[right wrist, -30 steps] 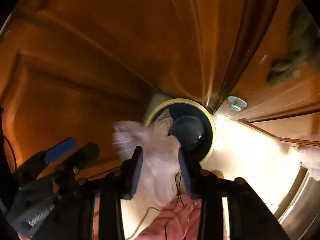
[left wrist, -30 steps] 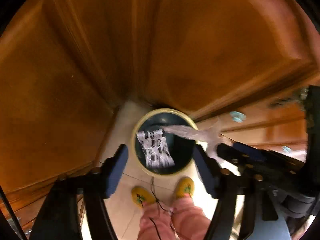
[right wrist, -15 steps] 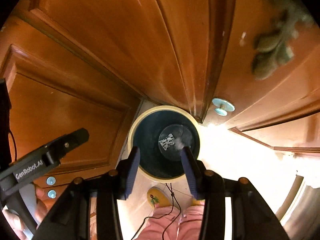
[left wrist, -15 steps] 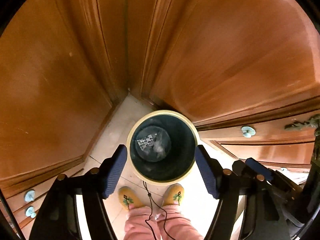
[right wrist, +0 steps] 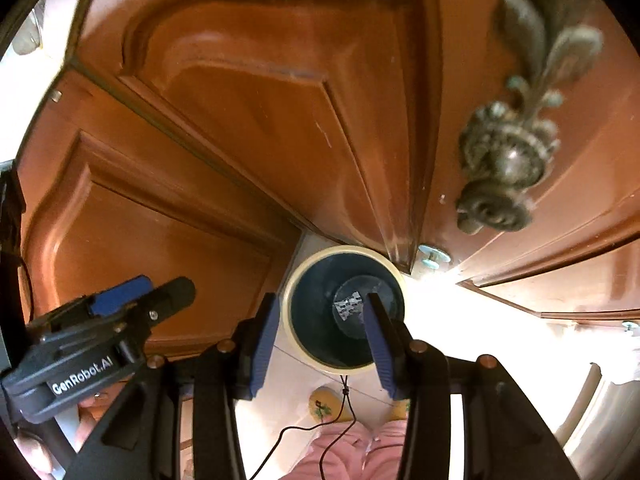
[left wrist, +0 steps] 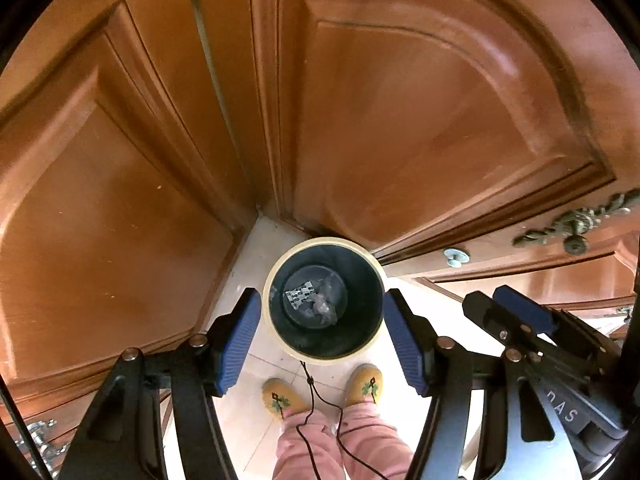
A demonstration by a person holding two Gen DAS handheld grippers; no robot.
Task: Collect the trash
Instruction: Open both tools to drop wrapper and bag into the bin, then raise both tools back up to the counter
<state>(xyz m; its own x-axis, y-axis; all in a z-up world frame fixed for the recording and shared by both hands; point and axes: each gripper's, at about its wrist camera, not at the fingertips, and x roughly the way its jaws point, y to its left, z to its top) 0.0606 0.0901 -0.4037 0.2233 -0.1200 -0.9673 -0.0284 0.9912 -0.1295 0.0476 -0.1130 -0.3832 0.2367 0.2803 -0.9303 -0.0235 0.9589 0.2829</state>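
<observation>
A dark bin with a cream rim [left wrist: 324,241] stands on the pale floor in the cabinet corner. On its bottom lie a white dotted wrapper [left wrist: 300,293] and a clear crumpled plastic piece [left wrist: 325,309]. My left gripper [left wrist: 322,320] hangs high above the bin; its jaws are closing with nothing between them. My right gripper [right wrist: 322,308] is also above the bin rim [right wrist: 286,300], open and empty, and the wrapper [right wrist: 349,304] shows past its right finger. Each gripper appears at the edge of the other's view.
Brown wooden cabinet doors [left wrist: 420,120] enclose the corner on both sides. An ornate metal handle [right wrist: 504,160] sticks out close on the right. A person's yellow slippers [left wrist: 280,398] and pink trousers stand just below the bin, with a thin black cable hanging.
The dotted wrapper and the clear plastic dropped from the grippers to the bottom of the bin. Both grippers rose, so the bin looks smaller and farther below.
</observation>
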